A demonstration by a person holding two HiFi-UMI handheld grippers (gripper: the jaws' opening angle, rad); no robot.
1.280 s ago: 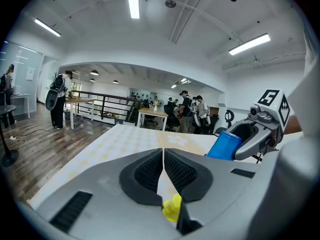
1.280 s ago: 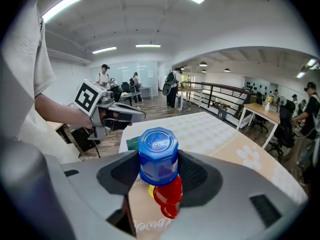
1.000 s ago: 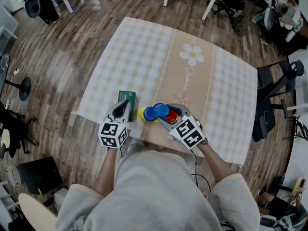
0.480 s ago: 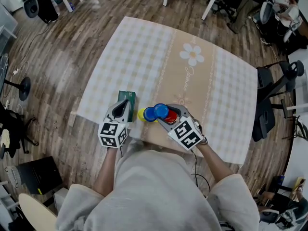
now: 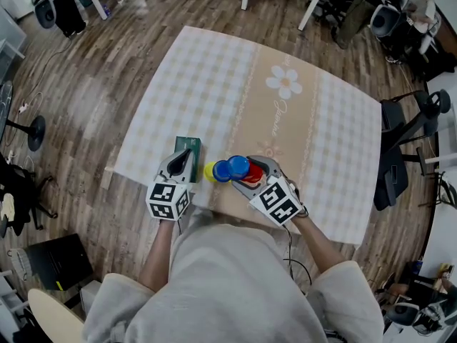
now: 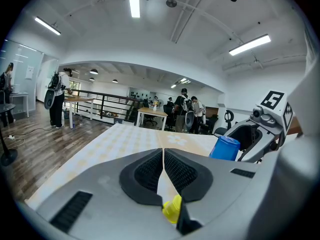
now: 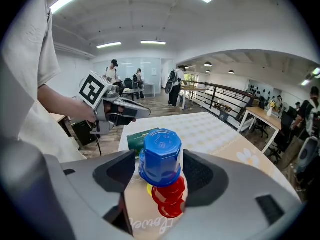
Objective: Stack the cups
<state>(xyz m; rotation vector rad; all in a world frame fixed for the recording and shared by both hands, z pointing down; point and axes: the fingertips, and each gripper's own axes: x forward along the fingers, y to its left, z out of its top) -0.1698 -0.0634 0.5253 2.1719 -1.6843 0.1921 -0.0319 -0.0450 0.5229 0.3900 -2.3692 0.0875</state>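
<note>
1. Right tongs point(image 7: 160, 174) gripped the inverted blue cup point(image 7: 161, 156), apparently just above the red cup point(image 7: 169, 200) on the bench point(image 5: 214, 84).
2. Left tongs point(image 6: 163, 169) were clenched, empty; the yellow cup point(image 6: 173, 210) lay just beyond them.

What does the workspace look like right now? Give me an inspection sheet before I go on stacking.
Surface: table under a checked cloth with a flower print.
Job's things: blue cup upside down above the red cup; yellow cup beside them.
Clutter: green box by the left gripper.
Grippers: right gripper jaws on the blue cup; left gripper jaws together, empty, close to the yellow cup.
Cables: one on the floor at left.
Surroundings: wood floor, office chair at right, people standing far off.
</note>
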